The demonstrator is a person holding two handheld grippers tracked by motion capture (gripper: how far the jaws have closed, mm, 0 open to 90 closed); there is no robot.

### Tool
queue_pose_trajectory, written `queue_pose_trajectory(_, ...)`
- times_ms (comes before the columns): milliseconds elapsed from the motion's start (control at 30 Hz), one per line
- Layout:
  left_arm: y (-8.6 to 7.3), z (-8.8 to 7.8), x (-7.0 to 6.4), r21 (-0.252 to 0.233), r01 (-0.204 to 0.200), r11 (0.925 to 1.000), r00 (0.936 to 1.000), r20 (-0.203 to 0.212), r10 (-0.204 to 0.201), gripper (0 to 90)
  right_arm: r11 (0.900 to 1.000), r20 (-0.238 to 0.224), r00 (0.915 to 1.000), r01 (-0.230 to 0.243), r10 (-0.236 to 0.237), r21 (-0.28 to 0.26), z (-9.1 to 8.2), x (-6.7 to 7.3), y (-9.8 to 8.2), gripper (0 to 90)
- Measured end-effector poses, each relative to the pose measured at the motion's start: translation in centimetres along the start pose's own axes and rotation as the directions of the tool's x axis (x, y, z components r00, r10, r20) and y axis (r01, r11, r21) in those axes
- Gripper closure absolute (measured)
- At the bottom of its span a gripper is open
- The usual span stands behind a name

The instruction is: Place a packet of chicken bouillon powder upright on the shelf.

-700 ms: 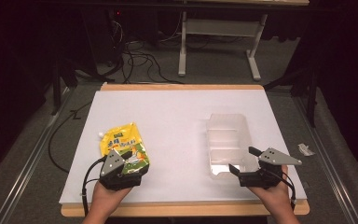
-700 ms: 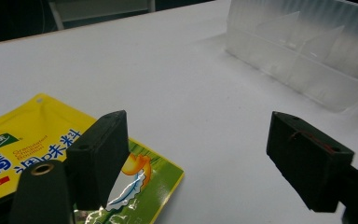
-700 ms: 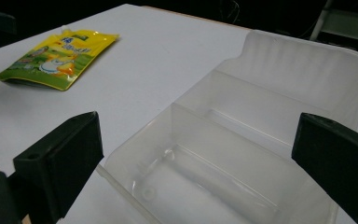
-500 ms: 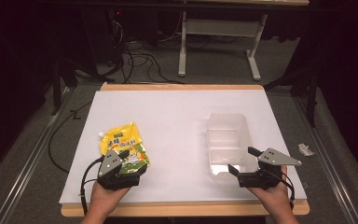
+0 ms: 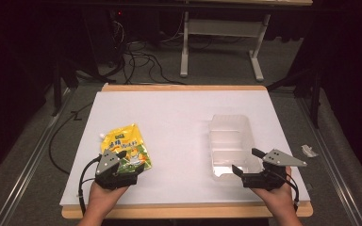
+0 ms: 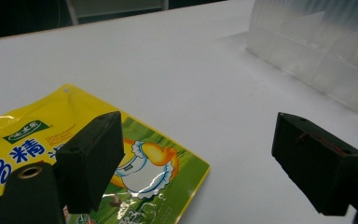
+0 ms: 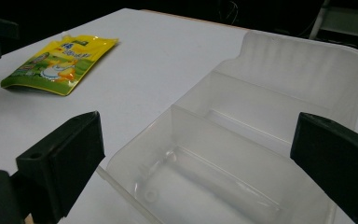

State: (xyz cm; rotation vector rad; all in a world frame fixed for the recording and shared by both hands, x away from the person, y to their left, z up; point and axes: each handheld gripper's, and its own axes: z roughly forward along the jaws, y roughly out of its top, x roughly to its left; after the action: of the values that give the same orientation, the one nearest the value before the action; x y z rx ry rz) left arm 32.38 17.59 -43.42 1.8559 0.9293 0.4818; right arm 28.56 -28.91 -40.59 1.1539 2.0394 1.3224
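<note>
A yellow and green food pouch (image 5: 125,144) lies flat on the white table (image 5: 179,127) at the front left, also seen close up (image 6: 51,154) and farther off (image 7: 58,63). My left gripper (image 5: 131,161) (image 6: 200,161) hovers at the pouch's near edge, open, with one jaw over the pouch's corner and nothing gripped. A clear plastic compartment tray (image 5: 231,143) (image 7: 270,140) (image 6: 317,51) sits at the front right. My right gripper (image 5: 246,161) (image 7: 205,172) is open, its jaws standing to either side of the tray's near end.
A small white object (image 5: 102,136) lies beside the pouch's far left corner. A scrap of paper (image 5: 308,150) rests off the table's right edge. Cables and a grey stand (image 5: 221,42) are on the floor beyond the table.
</note>
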Motion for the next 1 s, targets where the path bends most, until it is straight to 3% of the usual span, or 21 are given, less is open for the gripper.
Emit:
queue_pose_trajectory(267, -0.3, 1.2, 1.4, 0.038, 0.013, 0.9992, 0.9988, -0.048, -0.011, 16.9, 1.000, -0.002, 1.0000, 0.008, -0.008, 0.016, 0.2, 0.0, -0.1, 2.4)
queue_pose_trajectory(400, -1.1, 1.7, 3.3, 0.067, 0.066, 0.9956, 0.9948, -0.082, -0.060, 17.2, 1.000, 0.000, 1.0000, 0.007, -0.007, 0.023, 0.3, -0.1, -0.2, 2.7)
queue_pose_trajectory(433, -1.4, 1.8, 4.2, 0.077, 0.099, 0.9921, 0.9915, -0.092, -0.091, 17.4, 1.000, -0.001, 1.0000, 0.006, -0.006, 0.027, 0.4, -0.1, -0.2, 2.9)
queue_pose_trajectory(467, -1.4, 1.8, 4.2, 0.077, 0.099, 0.9921, 0.9915, -0.092, -0.091, 17.4, 1.000, -0.001, 1.0000, 0.006, -0.006, 0.027, 0.4, -0.1, -0.2, 2.9)
queue_pose_trajectory(533, -1.7, 1.8, 5.3, 0.073, 0.147, 0.9864, 0.9850, -0.101, -0.140, 17.5, 1.000, -0.001, 1.0000, 0.004, -0.004, 0.028, 0.4, -0.2, -0.2, 3.1)
queue_pose_trajectory(600, -1.9, 1.9, 6.0, 0.067, 0.151, 0.9862, 0.9841, -0.103, -0.144, 17.7, 0.999, -0.002, 1.0000, 0.008, -0.008, 0.032, 0.5, -0.2, -0.2, 3.4)
queue_pose_trajectory(633, -2.1, 1.8, 6.5, 0.070, 0.182, 0.9809, 0.9777, -0.120, -0.172, 17.7, 0.999, -0.005, 1.0000, 0.008, -0.008, 0.032, 0.5, -0.2, -0.2, 3.6)
queue_pose_trajectory(667, -2.1, 1.8, 6.5, 0.070, 0.182, 0.9809, 0.9777, -0.120, -0.172, 17.7, 0.999, -0.005, 1.0000, 0.008, -0.008, 0.032, 0.5, -0.2, -0.2, 3.6)
queue_pose_trajectory(700, -2.3, 1.6, 7.0, 0.077, 0.210, 0.9746, 0.9701, -0.140, -0.198, 17.7, 0.999, -0.006, 0.9999, 0.009, -0.008, 0.031, 0.5, -0.2, -0.2, 3.7)
queue_pose_trajectory(800, -2.6, 1.5, 8.1, 0.066, 0.255, 0.9648, 0.9575, -0.157, -0.242, 18.2, 1.000, -0.007, 1.0000, 0.006, -0.005, 0.028, 0.4, -0.1, -0.2, 3.7)
queue_pose_trajectory(833, -2.8, 1.6, 8.7, 0.065, 0.283, 0.9568, 0.9479, -0.170, -0.269, 18.2, 0.999, -0.008, 0.9999, 0.012, -0.012, 0.030, 0.4, 0.0, -0.2, 3.8)
queue_pose_trajectory(867, -2.8, 1.6, 8.7, 0.065, 0.283, 0.9568, 0.9479, -0.170, -0.269, 18.3, 0.999, -0.008, 0.9999, 0.012, -0.012, 0.030, 0.4, 0.0, -0.2, 3.8)
queue_pose_trajectory(900, -3.0, 1.6, 9.3, 0.064, 0.306, 0.9499, 0.9400, -0.178, -0.291, 18.3, 0.999, -0.010, 0.9998, 0.017, -0.017, 0.029, 0.4, 0.0, -0.2, 3.9)
queue_pose_trajectory(1000, -3.2, 1.8, 10.1, 0.060, 0.343, 0.9374, 0.9257, -0.191, -0.327, 18.9, 0.999, -0.016, 0.9997, 0.021, -0.021, 0.033, 0.6, 0.1, -0.1, 4.0)
